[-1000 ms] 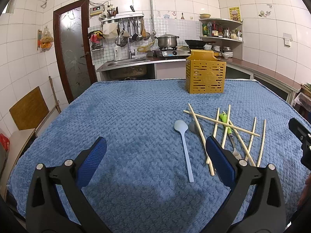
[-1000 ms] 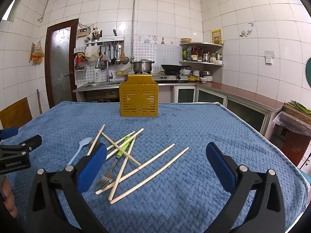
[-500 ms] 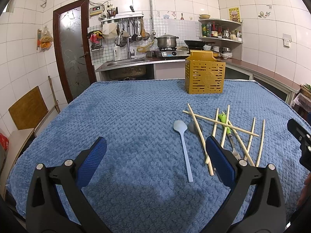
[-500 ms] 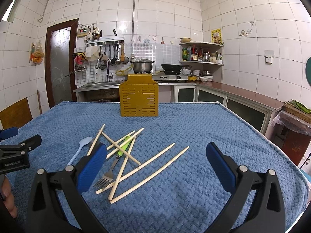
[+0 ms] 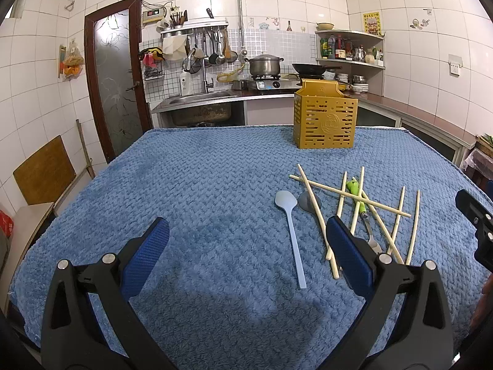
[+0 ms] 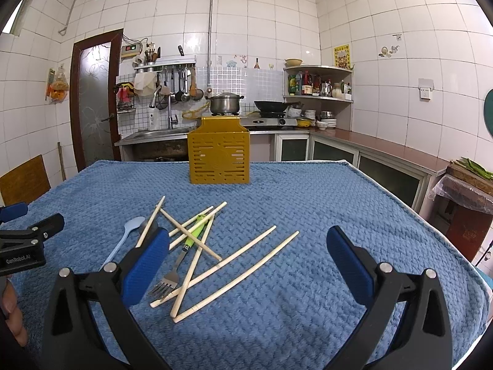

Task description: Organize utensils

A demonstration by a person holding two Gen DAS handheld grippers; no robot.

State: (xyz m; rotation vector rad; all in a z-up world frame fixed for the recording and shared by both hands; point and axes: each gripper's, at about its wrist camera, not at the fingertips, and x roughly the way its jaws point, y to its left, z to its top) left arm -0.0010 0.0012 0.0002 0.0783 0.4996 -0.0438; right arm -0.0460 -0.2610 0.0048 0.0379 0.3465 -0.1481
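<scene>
Lying loose on the blue-covered worktop [image 6: 308,203], well in front of the yellow utensil holder [image 6: 219,153] standing upright at the far side: crossed chopsticks [image 6: 240,257], a green-handled fork [image 6: 181,254] buried under them, a pale blue spoon [image 5: 289,225] and a grey spoon [image 5: 308,202] on the holder's left side of the heap. Hovering above the near edge, both the left gripper [image 5: 246,252] and the right gripper [image 6: 246,260], jaws spread wide and gripping nothing. Probably best starting with the two outlying chopsticks on the right of the heap, closing across one shaft near its middle, lifting clear without dragging the crossed ones, then tipping upright over the holder before releasing.
</scene>
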